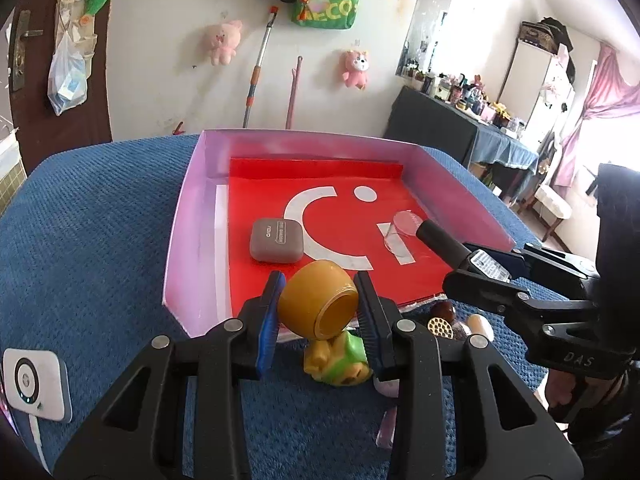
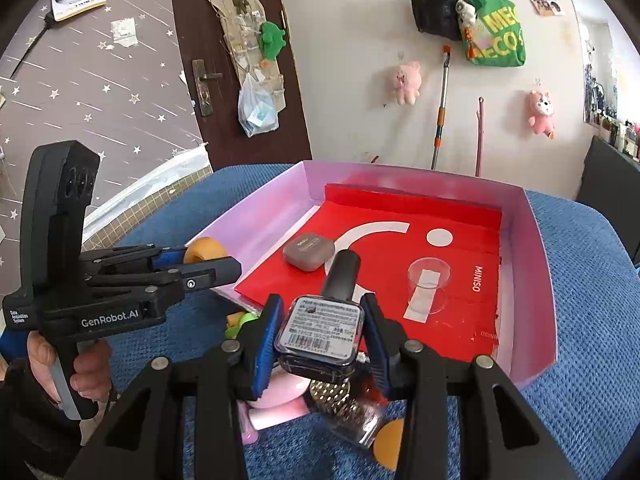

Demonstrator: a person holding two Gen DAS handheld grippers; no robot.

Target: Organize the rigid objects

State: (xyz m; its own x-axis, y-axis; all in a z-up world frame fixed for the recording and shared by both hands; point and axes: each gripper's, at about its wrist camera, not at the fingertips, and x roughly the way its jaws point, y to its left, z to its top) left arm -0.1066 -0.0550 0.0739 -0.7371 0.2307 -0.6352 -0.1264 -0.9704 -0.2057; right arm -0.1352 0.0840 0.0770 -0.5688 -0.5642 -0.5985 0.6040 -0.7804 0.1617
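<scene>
1. Yellow cup was pinched sideways between the blue pads of the left tool, its open mouth turned toward the camera, hanging just over the near edge of the pink tray.
2. Dark bottle with a white label on its base was clamped between the pads of the right tool, its black cap pointing out over the tray's red liner.
3. In the left wrist view the right tool reached in from the right, the bottle's cap above the red liner near a clear cup.
4. Inside the tray lay a grey case on the red liner, apart from the clear cup, which lay on its side.
5. A yellow-green toy sat just below the yellow cup on the blue cloth of the tabletop, outside the tray.
6. Beside it lay a small pile: a glass jar with a gold perforated lid, a pink item and an orange round piece.
7. A white device rested on the cloth at the far left.
8. A hand gripped the left tool's handle in the right wrist view.
</scene>
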